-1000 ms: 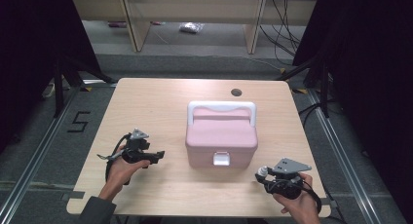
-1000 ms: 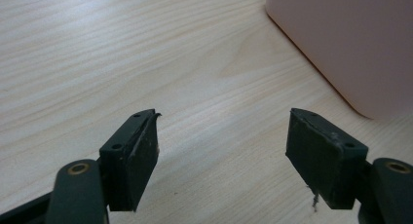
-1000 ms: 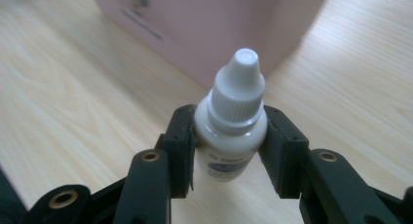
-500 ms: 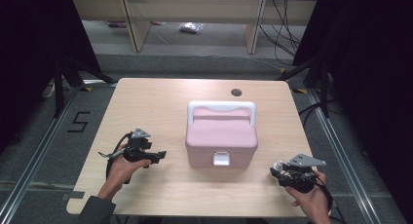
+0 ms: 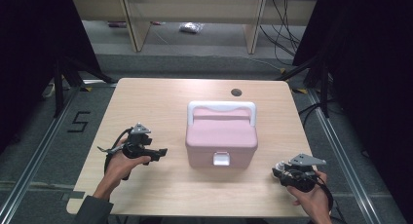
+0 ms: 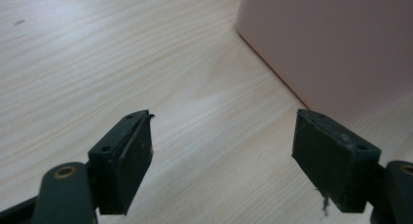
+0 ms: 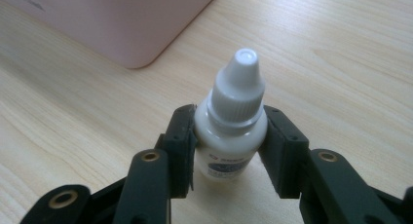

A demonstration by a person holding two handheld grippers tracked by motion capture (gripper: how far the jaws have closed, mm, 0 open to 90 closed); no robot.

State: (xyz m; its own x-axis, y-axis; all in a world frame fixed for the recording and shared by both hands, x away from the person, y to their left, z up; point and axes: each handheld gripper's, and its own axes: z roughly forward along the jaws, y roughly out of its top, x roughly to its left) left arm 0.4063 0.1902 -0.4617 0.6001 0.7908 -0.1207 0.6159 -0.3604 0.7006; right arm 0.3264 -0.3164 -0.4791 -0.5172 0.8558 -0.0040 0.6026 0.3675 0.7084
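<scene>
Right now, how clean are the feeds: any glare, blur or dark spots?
High view: table evenly lit, surroundings black, pink box sharp. Left gripper view: open left gripper slightly soft, box wall washed out. Right gripper view: white bottle crisp in the right gripper, mild sheen on its cap.

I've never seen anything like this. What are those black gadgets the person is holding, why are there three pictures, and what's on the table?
No robot here: a person holds a hand-operated tool with two jaws in each hand. The high view looks down on the wooden table; the other two pictures come from small cameras riding on each tool, looking along its jaws. In the middle stands a closed pink box with a white handle and a white latch. The left gripper has its jaws open with nothing between them, pointing toward the box's side. The right gripper is closed on a small white dropper bottle with a ribbed cap, held above the table near the box's corner.
</scene>
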